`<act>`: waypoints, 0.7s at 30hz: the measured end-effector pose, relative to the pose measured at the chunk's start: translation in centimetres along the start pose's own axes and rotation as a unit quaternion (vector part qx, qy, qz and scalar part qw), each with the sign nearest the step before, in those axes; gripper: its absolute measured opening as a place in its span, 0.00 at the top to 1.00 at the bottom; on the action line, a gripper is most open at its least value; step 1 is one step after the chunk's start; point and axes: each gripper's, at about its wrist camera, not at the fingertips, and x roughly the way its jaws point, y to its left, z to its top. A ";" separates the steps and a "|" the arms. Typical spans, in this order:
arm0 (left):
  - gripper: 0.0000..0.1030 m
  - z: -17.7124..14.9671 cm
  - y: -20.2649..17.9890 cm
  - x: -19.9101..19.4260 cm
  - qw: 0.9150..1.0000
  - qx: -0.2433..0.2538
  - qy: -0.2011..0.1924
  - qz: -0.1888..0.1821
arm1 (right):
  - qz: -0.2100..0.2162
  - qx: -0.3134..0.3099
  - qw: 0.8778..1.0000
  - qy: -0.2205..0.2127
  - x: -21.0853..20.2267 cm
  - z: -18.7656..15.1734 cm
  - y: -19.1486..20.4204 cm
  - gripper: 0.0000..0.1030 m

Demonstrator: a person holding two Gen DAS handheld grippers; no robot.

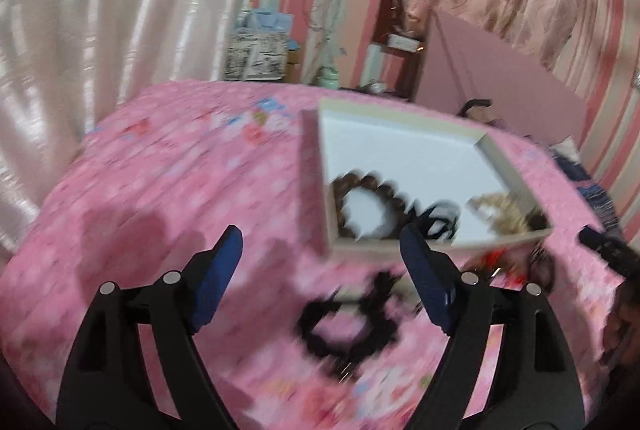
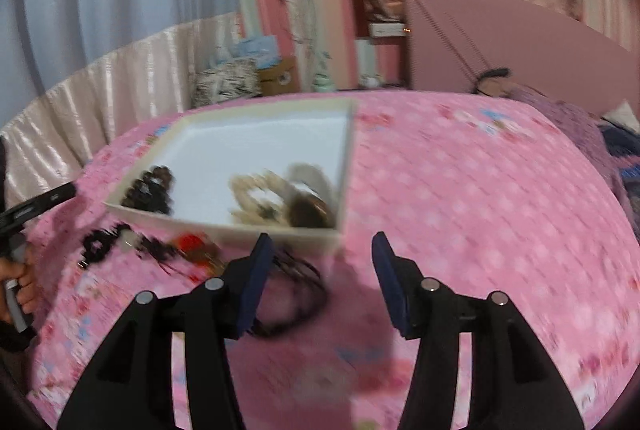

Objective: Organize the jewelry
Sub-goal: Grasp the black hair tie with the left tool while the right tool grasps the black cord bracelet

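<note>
Both grippers, left gripper (image 1: 320,242) and right gripper (image 2: 322,244), released and empty, white box (image 1: 516,174) on pink bedspread (image 1: 168,190), blurred brown bead bracelet (image 1: 372,186) by its near edge, black bracelet (image 1: 348,326) outside smeared

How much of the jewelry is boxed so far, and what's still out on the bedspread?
Done: a brown bead bracelet and pale beige beads lie in the shallow white box. In hand: nothing; left gripper and right gripper are open. Left: a black bead bracelet, a red piece, a thin dark cord.

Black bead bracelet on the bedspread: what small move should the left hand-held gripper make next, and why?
Probably lower the open, empty left hand-held gripper onto the black bead bracelet, which lies outside the white box just below its fingertips. The brown bead bracelet is already boxed. The frames are blurred, so steady first.
</note>
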 end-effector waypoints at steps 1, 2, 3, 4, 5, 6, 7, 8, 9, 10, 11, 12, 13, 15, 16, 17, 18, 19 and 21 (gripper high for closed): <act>0.22 -0.5 0.2 -0.3 1.000 0.002 -0.002 0.006 | -0.008 0.002 1.000 0.000 -0.2 -0.4 -0.4 0.49; 0.22 -1.1 0.4 -0.3 1.000 0.005 0.000 0.015 | -0.016 0.002 1.000 0.003 -0.2 -0.8 -0.6 0.49; 0.22 -1.5 0.5 -0.3 1.000 0.009 0.004 0.022 | -0.021 0.003 1.000 0.006 -0.1 -1.1 -0.8 0.49; 0.22 -2.0 0.8 -0.1 1.000 0.006 0.010 0.022 | -0.021 0.005 1.000 0.010 -0.1 -1.4 -1.0 0.49; 0.22 -2.4 1.1 0.1 1.000 0.002 0.015 0.020 | -0.020 0.009 1.000 0.017 0.3 -1.7 -1.0 0.49; 0.22 -2.8 1.2 0.3 1.000 0.000 0.020 0.022 | -0.017 0.010 1.000 0.024 0.6 -1.9 -0.9 0.49; 0.22 -3.1 1.4 0.7 0.999 0.000 0.029 0.026 | -0.014 0.009 1.000 0.026 0.8 -2.1 -0.8 0.49; 0.22 -3.2 1.5 0.9 0.999 -0.001 0.033 0.027 | -0.014 0.004 0.999 0.031 1.2 -2.2 -0.4 0.49; 0.22 -3.4 1.6 1.0 0.999 -0.001 0.035 0.027 | -0.015 0.001 0.999 0.037 1.6 -2.4 -0.1 0.49; 0.22 -3.4 1.6 1.1 0.999 -0.001 0.037 0.027 | -0.012 -0.002 0.999 0.043 2.0 -2.4 0.3 0.49; 0.22 -3.4 1.7 1.2 0.999 -0.002 0.040 0.027 | -0.012 -0.006 0.999 0.046 2.3 -2.5 0.6 0.49; 0.22 -3.4 1.8 1.3 0.999 -0.003 0.042 0.028 | -0.015 -0.010 0.999 0.051 2.7 -2.5 0.9 0.49; 0.22 -3.5 2.0 1.3 0.998 -0.009 0.044 0.034 | -0.017 -0.012 0.998 0.054 2.9 -2.5 1.1 0.49; 0.22 -3.3 1.8 1.6 0.998 -0.009 0.043 0.038 | -0.015 -0.015 0.998 0.061 3.7 -2.4 1.7 0.49; 0.22 -3.3 1.6 1.7 0.998 -0.006 0.044 0.039 | -0.019 -0.018 0.998 0.064 4.0 -2.4 2.0 0.50; 0.22 -3.3 1.5 1.7 0.998 -0.003 0.045 0.039 | -0.028 -0.024 0.997 0.068 4.2 -2.5 2.4 0.50; 0.22 -3.4 1.4 1.7 0.998 0.001 0.046 0.041 | -0.032 -0.029 0.997 0.069 4.3 -2.5 2.7 0.50; 0.22 -3.4 1.2 1.9 0.998 0.003 0.049 0.043 | -0.038 -0.038 0.996 0.070 4.4 -2.6 3.0 0.50; 0.22 -3.3 0.9 2.3 0.997 0.012 0.060 0.051 | -0.043 -0.040 0.996 0.074 4.5 -2.6 3.1 0.51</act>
